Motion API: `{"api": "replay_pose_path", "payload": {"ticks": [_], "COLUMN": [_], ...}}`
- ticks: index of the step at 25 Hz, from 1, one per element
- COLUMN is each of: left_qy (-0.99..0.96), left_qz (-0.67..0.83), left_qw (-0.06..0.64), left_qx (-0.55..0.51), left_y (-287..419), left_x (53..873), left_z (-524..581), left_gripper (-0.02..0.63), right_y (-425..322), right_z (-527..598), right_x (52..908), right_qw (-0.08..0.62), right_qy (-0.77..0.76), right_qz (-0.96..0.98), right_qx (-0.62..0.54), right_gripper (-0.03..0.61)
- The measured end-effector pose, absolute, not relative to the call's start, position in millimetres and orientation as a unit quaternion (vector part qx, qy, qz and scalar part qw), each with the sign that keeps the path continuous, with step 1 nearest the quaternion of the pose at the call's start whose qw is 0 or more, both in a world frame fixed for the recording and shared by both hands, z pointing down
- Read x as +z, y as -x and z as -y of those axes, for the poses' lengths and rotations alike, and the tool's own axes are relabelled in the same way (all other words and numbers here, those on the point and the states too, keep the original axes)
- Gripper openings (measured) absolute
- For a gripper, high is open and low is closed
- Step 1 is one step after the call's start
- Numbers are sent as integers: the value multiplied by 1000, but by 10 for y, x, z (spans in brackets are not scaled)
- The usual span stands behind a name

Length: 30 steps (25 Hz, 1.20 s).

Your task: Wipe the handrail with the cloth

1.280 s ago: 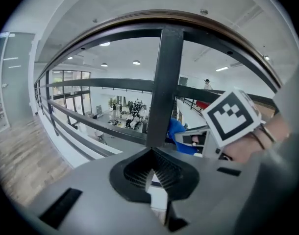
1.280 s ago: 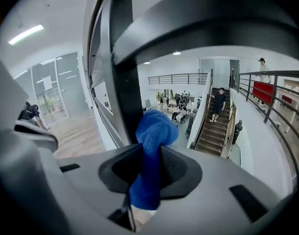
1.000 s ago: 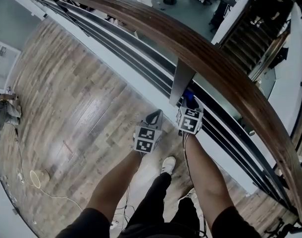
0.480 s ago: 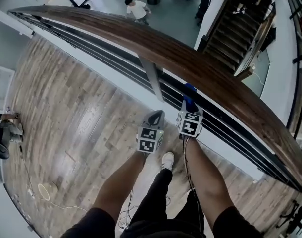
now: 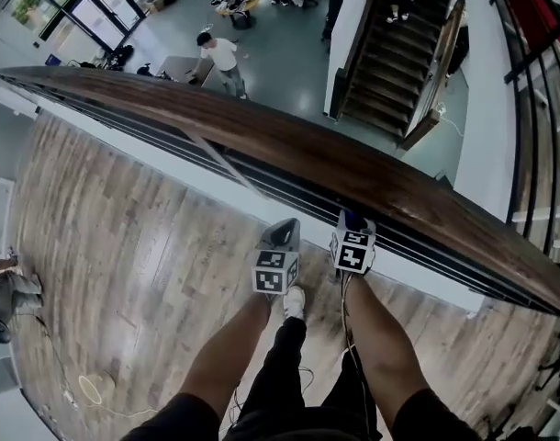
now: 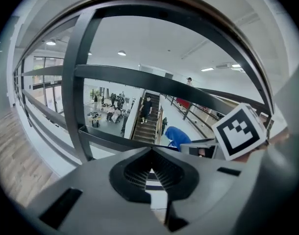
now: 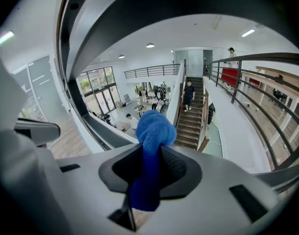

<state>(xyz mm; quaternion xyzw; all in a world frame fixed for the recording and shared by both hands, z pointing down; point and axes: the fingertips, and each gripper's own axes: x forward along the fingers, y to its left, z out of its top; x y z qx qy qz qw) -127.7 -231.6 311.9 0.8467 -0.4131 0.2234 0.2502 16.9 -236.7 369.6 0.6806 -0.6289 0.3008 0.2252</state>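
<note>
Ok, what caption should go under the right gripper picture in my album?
The right gripper shut on a blue cloth, high above a staircase.

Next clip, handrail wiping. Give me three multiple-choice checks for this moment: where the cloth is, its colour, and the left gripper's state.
1. Where is the cloth?
A. in the right gripper
B. in the left gripper
C. in neither
2. The cloth's colour?
A. white
B. blue
C. red
3. The left gripper's fingers are:
A. wide apart
B. closed on the cloth
C. closed on nothing
1 A: the right gripper view shows its fingers pinching the cloth.
2 B: it is plainly blue there.
3 C: the left gripper view shows the fingertips meeting, nothing between.
</note>
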Motion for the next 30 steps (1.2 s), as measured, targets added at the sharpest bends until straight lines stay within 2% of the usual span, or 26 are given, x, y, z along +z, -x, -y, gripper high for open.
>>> {"api": "replay_pose_path", "payload": {"ticks": [10, 20, 30], "left_qy": [-873, -883, -909], "left_qz": [350, 303, 227], "left_qw": [234, 245, 217], "left_qx": [247, 260, 275], "left_y": [126, -924, -2032], "left_x": [3093, 3211, 3175], "left_z": [1829, 1171, 506], "left_gripper": [5, 5, 5], "right_y": [-1271, -2316, -3398], "right_z": [1623, 827, -82], "right_x": [3692, 3712, 3734], "right_qw": [236, 211, 207], "right_qy": [-704, -739, -767], "right_qz": [595, 555, 515], "right_qx": [309, 318, 323], "right_gripper": [103, 103, 103]}}
